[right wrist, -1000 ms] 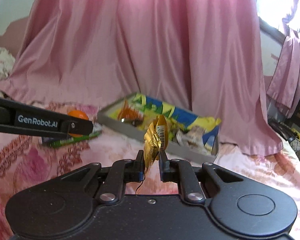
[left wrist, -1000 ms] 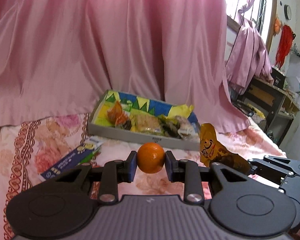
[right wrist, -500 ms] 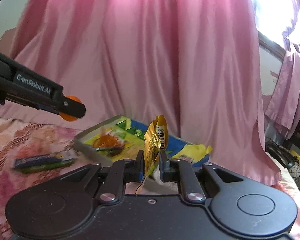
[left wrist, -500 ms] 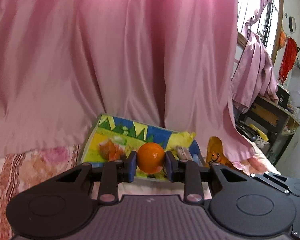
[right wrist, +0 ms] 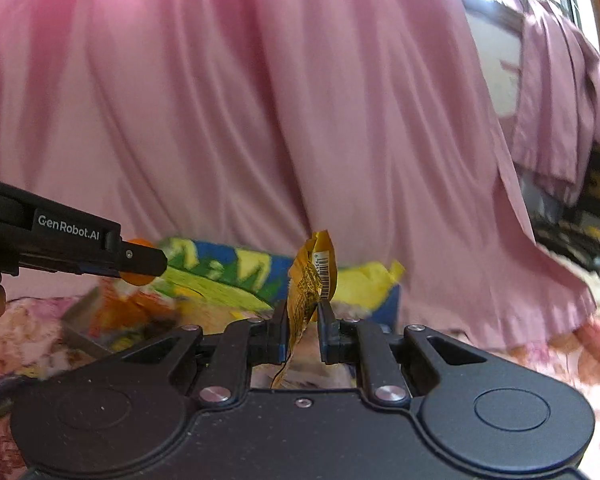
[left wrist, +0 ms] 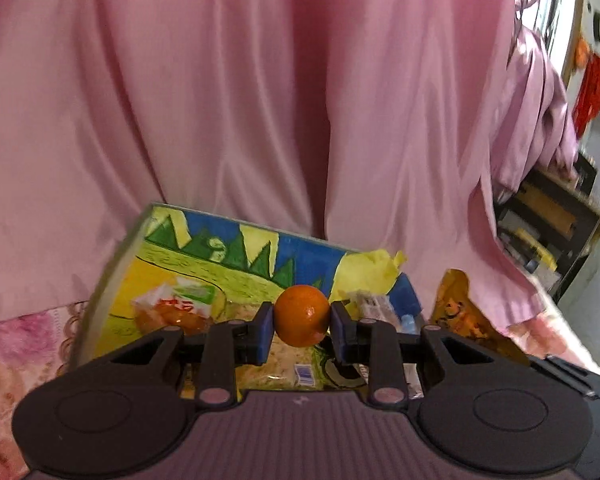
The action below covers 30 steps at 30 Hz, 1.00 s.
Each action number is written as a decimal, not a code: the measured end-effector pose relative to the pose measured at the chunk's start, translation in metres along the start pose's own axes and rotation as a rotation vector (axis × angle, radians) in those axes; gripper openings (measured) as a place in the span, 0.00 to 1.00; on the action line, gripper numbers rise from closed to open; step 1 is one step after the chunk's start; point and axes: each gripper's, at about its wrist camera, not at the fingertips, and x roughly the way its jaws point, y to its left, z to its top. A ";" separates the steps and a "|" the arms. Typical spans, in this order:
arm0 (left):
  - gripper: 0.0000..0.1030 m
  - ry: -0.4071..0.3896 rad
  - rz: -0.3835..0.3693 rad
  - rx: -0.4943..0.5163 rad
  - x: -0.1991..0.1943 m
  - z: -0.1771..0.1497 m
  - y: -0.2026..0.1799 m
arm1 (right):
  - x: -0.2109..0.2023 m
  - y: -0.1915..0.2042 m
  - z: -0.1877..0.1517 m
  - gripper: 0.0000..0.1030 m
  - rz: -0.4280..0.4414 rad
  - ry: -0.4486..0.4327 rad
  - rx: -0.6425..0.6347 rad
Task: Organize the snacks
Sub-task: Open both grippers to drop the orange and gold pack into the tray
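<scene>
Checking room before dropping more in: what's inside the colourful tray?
Inside the tray: an orange-filled packet, a pale packet and a yellow wrapper. The gripper hides the near part.

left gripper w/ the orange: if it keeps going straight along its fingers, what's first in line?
Probably the snack packets in the tray: the left gripper, shut on the orange, points down over them. The pink curtain hangs behind; depth is unclear.

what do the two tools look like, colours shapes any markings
Both are black plastic with two round discs on a broad body and silver pivot screws. The left tool has blue pads and a ribbed grey top; its side reads GenRobot.AI in white. The right tool has dark pads and a smooth speckled top.
</scene>
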 end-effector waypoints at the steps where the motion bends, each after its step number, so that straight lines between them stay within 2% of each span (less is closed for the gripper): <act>1: 0.32 0.006 0.003 0.012 0.007 -0.002 -0.002 | 0.003 -0.004 -0.002 0.15 -0.011 0.011 0.008; 12: 0.32 0.101 0.023 0.015 0.052 -0.026 -0.021 | 0.036 -0.024 -0.019 0.15 -0.061 0.125 0.038; 25: 0.32 0.143 0.051 0.023 0.065 -0.034 -0.026 | 0.049 -0.025 -0.026 0.15 -0.057 0.173 0.038; 30: 0.33 0.149 0.051 0.033 0.065 -0.034 -0.029 | 0.050 -0.025 -0.026 0.19 -0.058 0.180 0.041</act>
